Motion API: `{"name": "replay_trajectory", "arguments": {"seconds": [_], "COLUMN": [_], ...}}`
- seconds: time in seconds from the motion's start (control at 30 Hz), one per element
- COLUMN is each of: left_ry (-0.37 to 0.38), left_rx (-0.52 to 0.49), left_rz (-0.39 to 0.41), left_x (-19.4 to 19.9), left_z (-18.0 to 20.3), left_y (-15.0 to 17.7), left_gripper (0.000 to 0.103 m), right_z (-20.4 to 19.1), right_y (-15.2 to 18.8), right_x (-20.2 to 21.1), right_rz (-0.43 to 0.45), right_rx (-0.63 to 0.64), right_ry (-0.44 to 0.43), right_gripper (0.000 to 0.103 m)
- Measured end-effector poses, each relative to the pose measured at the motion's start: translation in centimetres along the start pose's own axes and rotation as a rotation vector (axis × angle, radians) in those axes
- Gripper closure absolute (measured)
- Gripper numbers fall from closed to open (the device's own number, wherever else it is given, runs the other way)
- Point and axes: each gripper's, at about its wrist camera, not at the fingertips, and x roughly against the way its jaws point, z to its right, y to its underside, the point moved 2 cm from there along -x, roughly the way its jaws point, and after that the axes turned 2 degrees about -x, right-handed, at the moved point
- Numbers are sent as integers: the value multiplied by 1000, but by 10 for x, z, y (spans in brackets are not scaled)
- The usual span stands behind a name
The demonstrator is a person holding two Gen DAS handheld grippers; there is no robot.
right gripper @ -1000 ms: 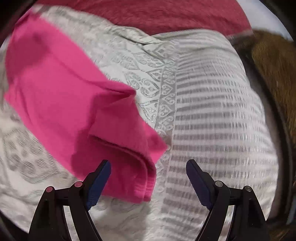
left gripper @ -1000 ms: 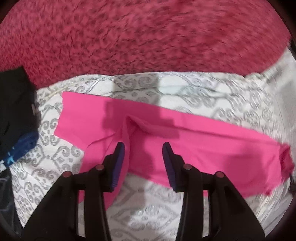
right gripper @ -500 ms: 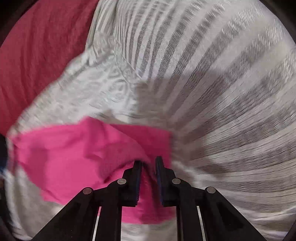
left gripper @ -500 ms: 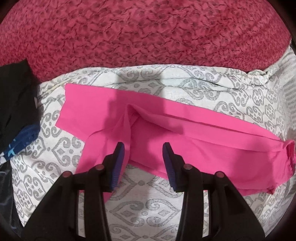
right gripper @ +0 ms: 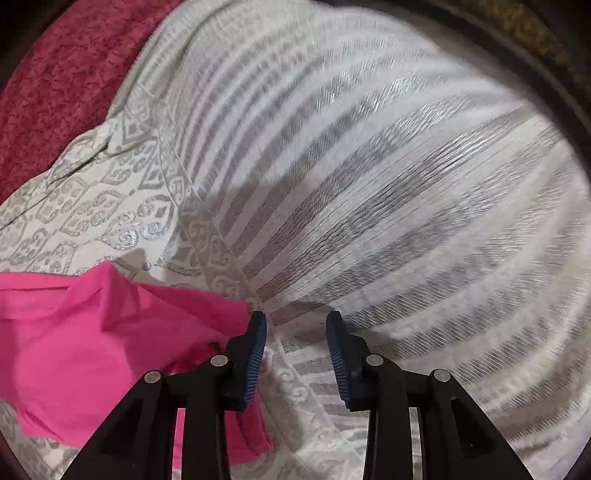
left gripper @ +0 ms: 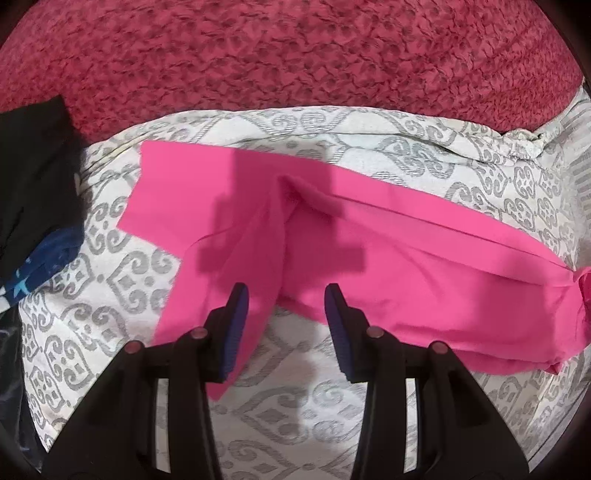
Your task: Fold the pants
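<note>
The bright pink pants (left gripper: 388, 258) lie spread on the patterned white-and-grey bedsheet (left gripper: 122, 295), waist end at the left, legs running to the right. My left gripper (left gripper: 284, 299) is open just above the crotch area, with nothing between the jaws. In the right wrist view the pink pants (right gripper: 92, 332) lie bunched at the lower left. My right gripper (right gripper: 297, 325) is open and empty, just right of the cloth's edge, over the striped part of the sheet (right gripper: 406, 221).
A dark red textured blanket (left gripper: 295, 55) lies beyond the sheet. Black and blue garments (left gripper: 33, 184) lie at the left edge. A brown surface (right gripper: 535, 33) shows at the far right of the right wrist view.
My right gripper closed on the pants' leg end half a second ago, then opened and let it go, shifting right of the cloth. The left gripper stays open and has barely moved.
</note>
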Motion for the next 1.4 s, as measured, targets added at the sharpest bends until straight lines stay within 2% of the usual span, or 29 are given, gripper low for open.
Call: {"name": "replay_trajectory", "arguments": {"seconds": [0.1,0.13,0.2,0.27,0.37,0.43,0.5,0.53,0.57,0.63,0.7,0.77,0.9,1.0,1.03,1.1,1.17,1.2,1.27,1.4], "left_ry": [-41,-60,-84,-130,-152,-124,-104,-106,-113,-101,-113,-134,-103,-133,-134,-105,-116,-133,-125,-20], "left_rx": [32,52,79,91,54,15,-36,-59,-88,-132,-202,-273,-399,-481,-501,-549,-575,-585,-567,-388], "left_rz": [48,69,102,133,123,111,107,114,127,141,163,190,268,330,336,324,306,303,298,319], "left_x": [12,17,23,25,19,12,5,2,-1,-6,-9,-9,-2,-4,-5,-11,-19,-22,-20,11], "left_z": [-28,-43,-66,-89,-102,-102,-97,-96,-94,-91,-82,-72,-52,-39,-34,-24,-21,-19,-22,-54], "left_y": [12,17,25,33,45,54,66,72,80,91,96,99,103,103,104,103,101,99,94,58], "left_gripper": [59,58,49,45,45,45,45,45,45,45,45,45,45,46,50,76,83,95,96,96], "right_z": [-15,-22,-51,-95,-160,-220,-270,-298,-332,-381,-430,-457,-475,-467,-462,-454,-446,-442,-436,-428], "right_y": [13,23,39,58,77,85,87,89,91,94,94,89,69,63,62,61,61,61,60,58], "right_x": [37,53,83,112,141,156,167,173,180,192,197,195,181,167,161,151,143,140,138,138], "right_rz": [108,141,208,260,291,250,214,202,211,245,264,235,173,126,114,89,65,55,53,71], "right_rx": [64,96,196,331,469,520,538,558,598,686,763,795,750,696,675,640,607,595,583,571], "right_ry": [6,-3,-55,-130,-279,-494,-638,-684,-709,-708,-696,-704,-707,-690,-676,-659,-658,-657,-649,-641], "right_gripper": [60,55,46,39,39,39,40,42,50,56,56,56,55,55,55,55,55,55,55,55]}}
